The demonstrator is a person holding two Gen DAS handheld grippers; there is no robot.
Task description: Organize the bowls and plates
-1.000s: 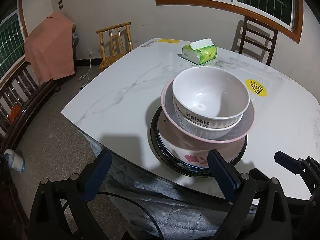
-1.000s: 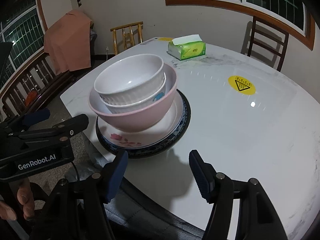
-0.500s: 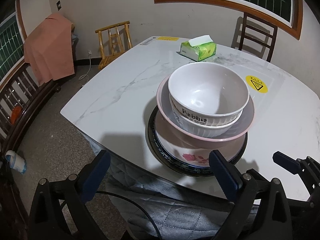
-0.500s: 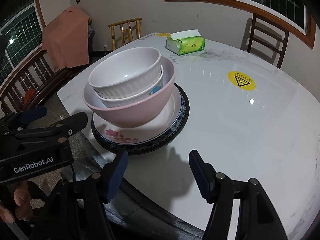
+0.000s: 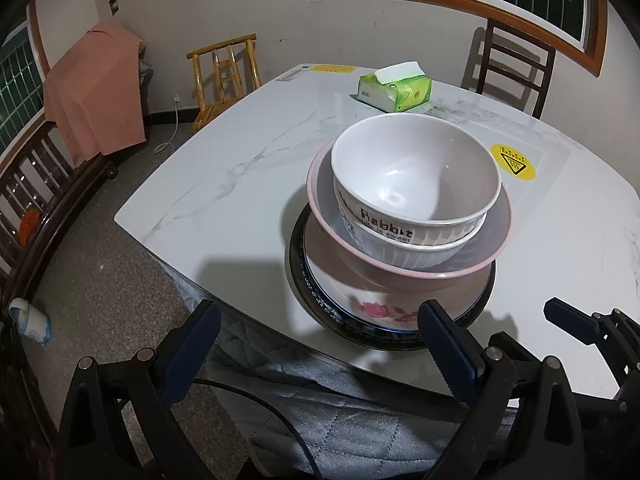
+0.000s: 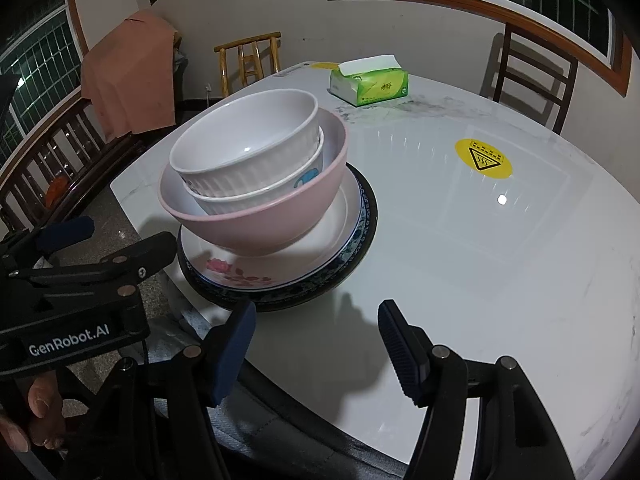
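Note:
A stack stands near the table's front edge: a dark-rimmed plate (image 5: 384, 340) under a rose-patterned plate (image 5: 360, 304), a pink bowl (image 5: 400, 270), and two nested white bowls, the top one marked "Rabbit" (image 5: 416, 176). The stack also shows in the right wrist view, with the pink bowl (image 6: 272, 220) and top white bowl (image 6: 248, 148). My left gripper (image 5: 316, 336) is open and empty in front of the stack. My right gripper (image 6: 316, 328) is open and empty, just right of the stack's front, apart from it.
The white marble table (image 6: 480, 280) carries a green tissue pack (image 6: 370, 82) at the back and a yellow warning sticker (image 6: 483, 158). Chairs stand behind it (image 5: 512, 68) and at the left (image 5: 224, 76). A grey quilted cloth (image 5: 340, 420) lies below the near edge.
Both grippers have drawn slightly closer to the stack, which looks a little larger. Nothing was grasped or moved.

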